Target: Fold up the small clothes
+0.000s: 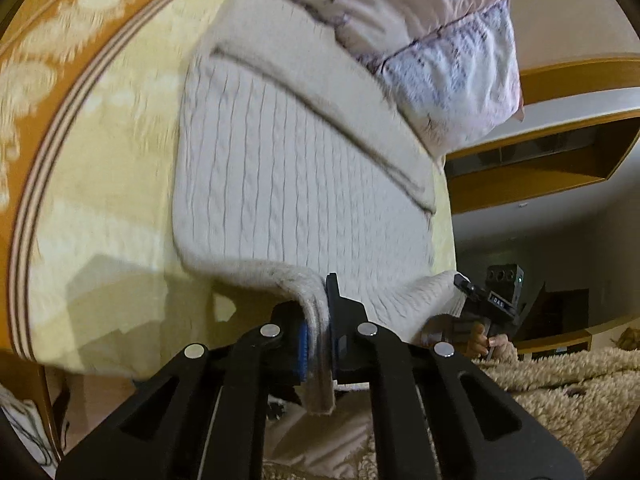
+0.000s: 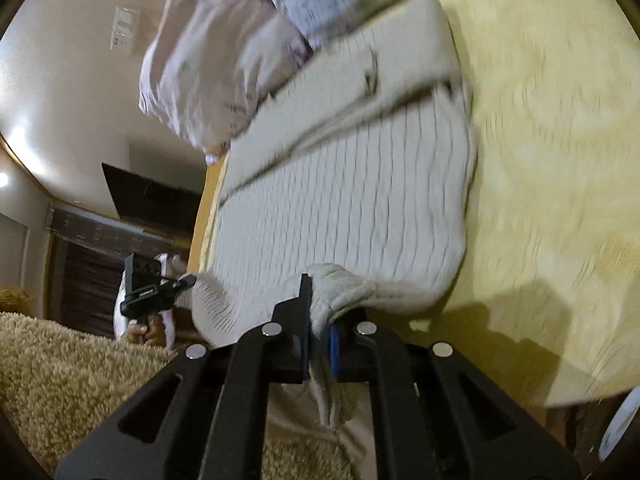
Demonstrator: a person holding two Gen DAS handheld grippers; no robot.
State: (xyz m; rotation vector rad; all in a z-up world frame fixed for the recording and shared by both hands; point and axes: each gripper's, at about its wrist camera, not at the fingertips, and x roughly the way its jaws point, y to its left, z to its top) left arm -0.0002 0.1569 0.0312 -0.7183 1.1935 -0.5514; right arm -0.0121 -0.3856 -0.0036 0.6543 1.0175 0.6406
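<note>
2 grippers, both clamped on the near hem of 1 white cable-knit sweater (image 1: pixel 304 184): our left gripper (image 1: pixel 318 344) pinches 1 corner btwn its blue pads, fabric hanging down through the jaws; our right gripper (image 2: pixel 318 340) pinches the other corner the same way. Sweater lies flat on a yellow patterned bedspread (image 1: pixel 112 184), near edge lifted off it, far end w/ a folded sleeve touching the pale printed pillows (image 1: pixel 452 80). Shaggy beige rug (image 2: pixel 60 360) sits below the bed.
</note>
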